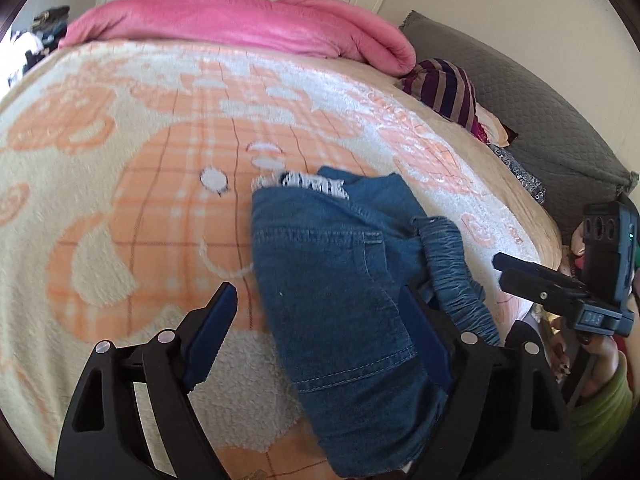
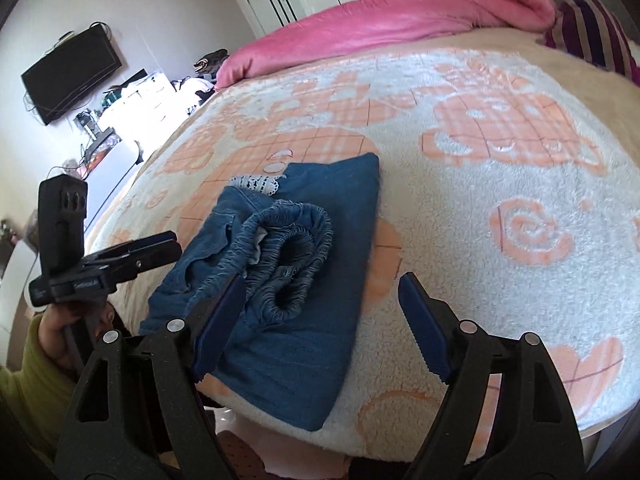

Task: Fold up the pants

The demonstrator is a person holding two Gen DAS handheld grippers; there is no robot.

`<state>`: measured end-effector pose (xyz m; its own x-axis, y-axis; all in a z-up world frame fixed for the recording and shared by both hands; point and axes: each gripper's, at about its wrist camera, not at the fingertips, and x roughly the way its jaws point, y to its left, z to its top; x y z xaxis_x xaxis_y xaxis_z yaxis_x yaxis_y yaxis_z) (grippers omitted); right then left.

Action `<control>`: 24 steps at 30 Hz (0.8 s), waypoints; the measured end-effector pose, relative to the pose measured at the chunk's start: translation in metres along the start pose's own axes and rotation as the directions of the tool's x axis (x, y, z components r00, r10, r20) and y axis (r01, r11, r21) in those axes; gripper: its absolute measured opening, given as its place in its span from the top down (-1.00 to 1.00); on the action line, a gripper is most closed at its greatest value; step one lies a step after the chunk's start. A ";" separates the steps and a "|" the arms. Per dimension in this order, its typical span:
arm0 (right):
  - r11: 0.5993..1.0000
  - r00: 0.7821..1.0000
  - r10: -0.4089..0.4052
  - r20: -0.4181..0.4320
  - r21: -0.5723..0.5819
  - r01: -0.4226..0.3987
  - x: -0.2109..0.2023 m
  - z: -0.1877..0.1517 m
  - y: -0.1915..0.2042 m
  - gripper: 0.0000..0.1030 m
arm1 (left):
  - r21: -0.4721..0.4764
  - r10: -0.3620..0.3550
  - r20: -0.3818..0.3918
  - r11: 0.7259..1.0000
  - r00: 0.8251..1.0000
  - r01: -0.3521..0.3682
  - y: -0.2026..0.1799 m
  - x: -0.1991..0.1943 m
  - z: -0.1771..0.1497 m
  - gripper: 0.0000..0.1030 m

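Observation:
Blue denim pants (image 1: 336, 248) lie folded into a compact bundle on the orange-and-cream blanket (image 1: 140, 200), near the bed's front edge. Their elastic waistband (image 2: 288, 248) is bunched on top, and a white lace hem (image 2: 256, 182) peeks out at the far end. My left gripper (image 1: 318, 290) is open and straddles the bundle; its left finger (image 1: 212, 332) stands clear of the cloth and its right finger rests against it. My right gripper (image 2: 324, 280) is open over the bundle's near right part, its left finger (image 2: 220, 320) lying on the denim. Neither pair of pads pinches the cloth.
A pink quilt (image 1: 240, 24) is heaped along the bed's far side. A striped garment (image 1: 444, 88) and a grey quilted cushion (image 1: 520, 112) lie at the right. A TV (image 2: 70, 72) hangs on the left wall above a cluttered shelf. A green sleeve (image 2: 28, 380) shows low on the left.

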<state>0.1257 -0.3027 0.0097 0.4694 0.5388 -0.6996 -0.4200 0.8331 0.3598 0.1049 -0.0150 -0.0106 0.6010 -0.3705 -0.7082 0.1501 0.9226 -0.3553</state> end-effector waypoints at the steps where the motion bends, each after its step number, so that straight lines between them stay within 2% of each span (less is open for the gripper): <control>1: 1.000 1.000 -0.001 -0.009 0.007 0.001 0.005 0.002 -0.002 -0.40 | -0.002 -0.001 -0.006 1.000 1.000 0.001 0.000 0.003 -0.001 -0.59; 4: 1.000 1.000 -0.001 -0.029 0.014 0.002 0.017 0.008 -0.006 -0.30 | -0.022 -0.008 -0.030 1.000 1.000 0.008 0.003 0.012 -0.004 -0.59; 5: 1.000 0.999 0.002 -0.041 0.019 -0.001 0.021 0.010 -0.009 -0.19 | -0.028 -0.010 -0.036 1.000 0.999 0.009 0.004 0.016 -0.005 -0.59; 8: 0.999 0.995 0.022 -0.099 0.041 -0.018 0.040 0.011 -0.016 -0.05 | -0.035 -0.012 -0.050 0.999 0.999 0.010 0.006 0.023 -0.007 -0.59; 11: 0.999 0.992 0.030 -0.125 0.044 -0.025 0.050 0.011 -0.018 -0.05 | -0.042 -0.018 -0.050 0.999 0.999 0.016 0.006 0.028 -0.008 -0.59; 16: 0.997 0.990 0.067 -0.121 0.047 -0.062 0.061 0.011 -0.019 -0.05 | -0.059 -0.030 -0.042 0.998 0.999 0.027 0.003 0.036 -0.008 -0.56; 17: 0.997 0.990 0.071 -0.118 0.037 -0.067 0.062 0.012 -0.018 0.08 | -0.059 -0.026 -0.042 0.998 0.999 0.024 0.002 0.039 -0.008 -0.56; 18: 0.995 0.989 0.097 -0.114 0.029 -0.094 0.064 0.013 -0.017 0.23 | -0.059 -0.022 -0.041 0.998 0.999 0.020 0.000 0.040 -0.007 -0.53; 19: 0.989 0.983 0.143 -0.112 0.039 -0.140 0.067 0.012 -0.017 0.53 | -0.058 -0.021 -0.039 0.998 0.999 0.019 -0.003 0.041 -0.006 -0.45; 22: 0.990 0.987 0.140 -0.078 0.027 -0.138 0.063 0.010 -0.012 0.66 | -0.046 -0.007 -0.040 0.999 0.999 0.005 -0.009 0.039 -0.005 -0.19; 24: 0.994 0.992 0.113 -0.055 -0.002 -0.113 0.057 0.010 -0.005 0.70 | -0.046 -0.017 -0.030 0.999 0.999 0.016 -0.011 0.035 -0.004 0.12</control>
<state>0.1618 -0.2747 -0.0254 0.3758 0.6217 -0.6872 -0.4724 0.7665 0.4351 0.1212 -0.0382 -0.0341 0.5743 -0.3894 -0.7201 0.1232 0.9107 -0.3943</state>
